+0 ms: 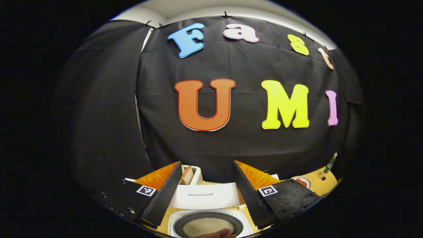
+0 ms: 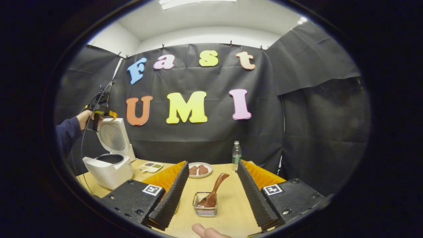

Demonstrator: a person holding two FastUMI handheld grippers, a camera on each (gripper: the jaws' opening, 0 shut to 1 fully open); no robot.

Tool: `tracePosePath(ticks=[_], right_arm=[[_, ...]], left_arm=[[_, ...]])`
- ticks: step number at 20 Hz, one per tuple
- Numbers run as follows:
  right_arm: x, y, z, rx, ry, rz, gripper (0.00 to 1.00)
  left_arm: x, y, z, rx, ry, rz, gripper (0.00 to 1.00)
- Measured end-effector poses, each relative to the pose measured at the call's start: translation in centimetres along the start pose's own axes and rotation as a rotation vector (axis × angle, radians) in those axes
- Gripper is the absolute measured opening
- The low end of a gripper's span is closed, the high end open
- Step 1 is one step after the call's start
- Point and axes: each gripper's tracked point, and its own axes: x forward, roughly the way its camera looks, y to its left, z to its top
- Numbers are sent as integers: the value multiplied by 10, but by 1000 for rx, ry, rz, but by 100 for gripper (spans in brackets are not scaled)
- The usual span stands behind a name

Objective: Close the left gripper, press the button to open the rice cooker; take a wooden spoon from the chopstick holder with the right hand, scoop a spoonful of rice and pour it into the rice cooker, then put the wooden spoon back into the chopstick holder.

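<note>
The white rice cooker (image 2: 109,167) stands at the table's left with its lid (image 2: 112,137) raised upright. In the left gripper view I look down into its pot (image 1: 208,224), which holds white rice. My left gripper (image 1: 207,163) is open above the cooker. The right gripper view has it (image 2: 99,115) high beside the lid's top, held by a hand in a dark sleeve. My right gripper (image 2: 212,162) is open and empty. Just beyond it, the wooden spoon (image 2: 214,191) leans in the wire chopstick holder (image 2: 205,206).
A plate (image 2: 200,170) with brown pieces, a water bottle (image 2: 236,153) and a small sauce tray (image 2: 151,167) sit at the table's back. A white toaster (image 1: 190,175) with bread stands behind the cooker. Fingertips (image 2: 206,231) show at the bottom edge.
</note>
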Motion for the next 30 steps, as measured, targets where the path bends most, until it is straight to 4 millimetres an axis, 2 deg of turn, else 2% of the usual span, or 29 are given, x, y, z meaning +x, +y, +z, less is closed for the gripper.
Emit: tracePosePath(ticks=[8,12,15,18,22,24,26,27,30], right_arm=[[-30,12,0,9,-9,31,94],[-42,17,-3,14,-11,48,94],[-49,20,-10,40,5,63,96],[-55,23,-10,27,-1,65,96],[-70,35,-10,-1,-30,91,96],[-72,39,-19,-3,-14,103,94],[-76,43,-22,2,1,119,96],[-76,43,-22,2,-2,121,94],[-77,38,-21,4,-8,108,95]], left_arm=[[-55,-11,-38,22,26,-58,95],[-80,-16,-69,6,53,-57,95],[-100,-26,-100,20,85,-76,95],[-111,-27,-126,-5,121,-75,95],[-123,-27,-151,-7,131,-72,95],[-124,-28,-164,-8,150,-66,95],[-127,-29,-175,4,167,-58,95],[-128,-29,-179,10,170,-56,95],[-131,-29,-195,-5,201,-62,95]])
